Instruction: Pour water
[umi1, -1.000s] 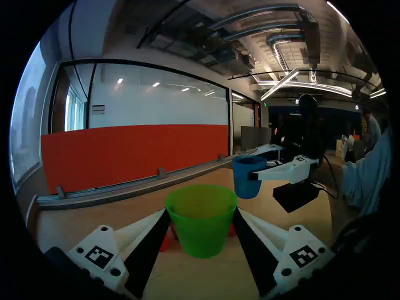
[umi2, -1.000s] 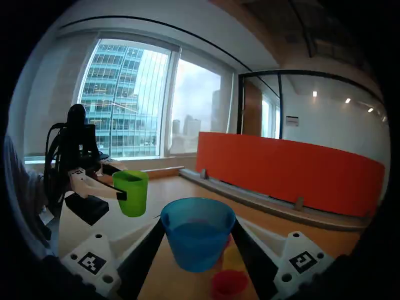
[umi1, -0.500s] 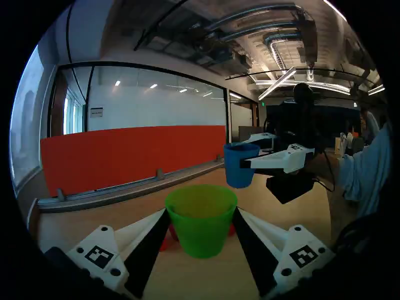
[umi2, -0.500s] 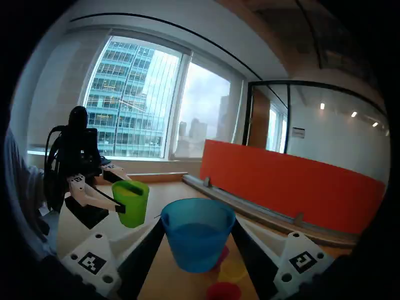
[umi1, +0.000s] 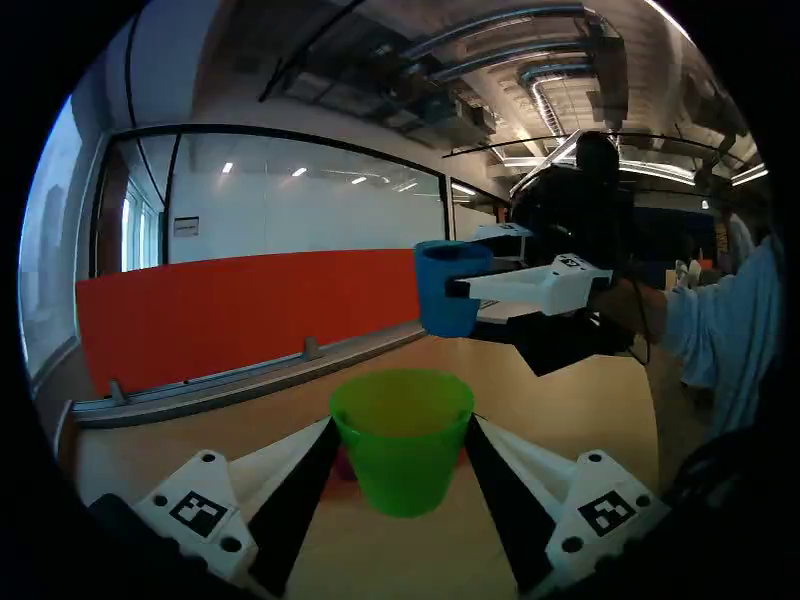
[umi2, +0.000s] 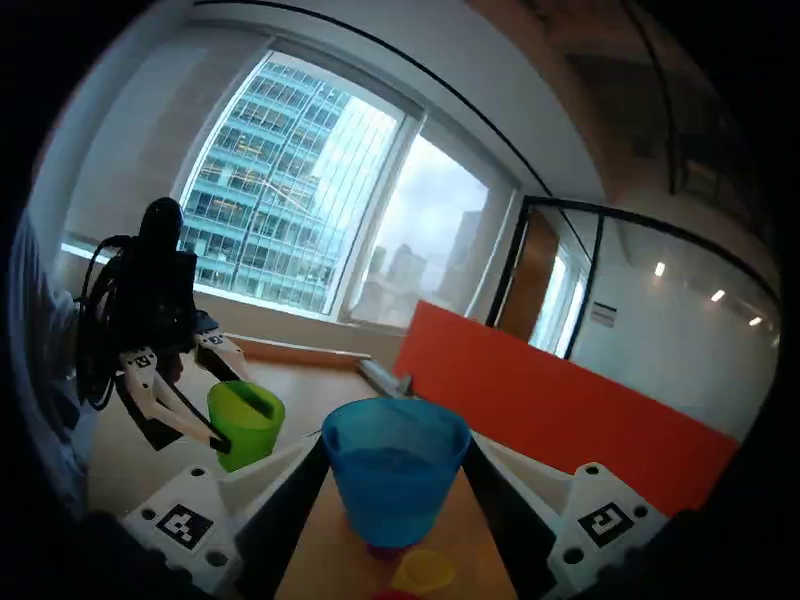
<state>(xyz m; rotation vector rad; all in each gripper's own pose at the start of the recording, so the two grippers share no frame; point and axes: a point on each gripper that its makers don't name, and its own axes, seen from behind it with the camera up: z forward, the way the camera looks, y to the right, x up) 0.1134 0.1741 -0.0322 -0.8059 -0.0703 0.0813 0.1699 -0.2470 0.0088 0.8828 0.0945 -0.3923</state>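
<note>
One wooden tabletop (umi1: 600, 400), orange partition (umi1: 250, 310)

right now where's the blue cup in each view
Left gripper view: blue cup just right of centre, above the green cup.
Right gripper view: blue cup low centre, green cup at its left.
Shared landmark: orange partition, left of it in the first, right in the second.

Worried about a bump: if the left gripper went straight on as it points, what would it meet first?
Likely the blue cup in the right gripper, close beside that line; depth is unclear. Missing it, the orange partition.
</note>
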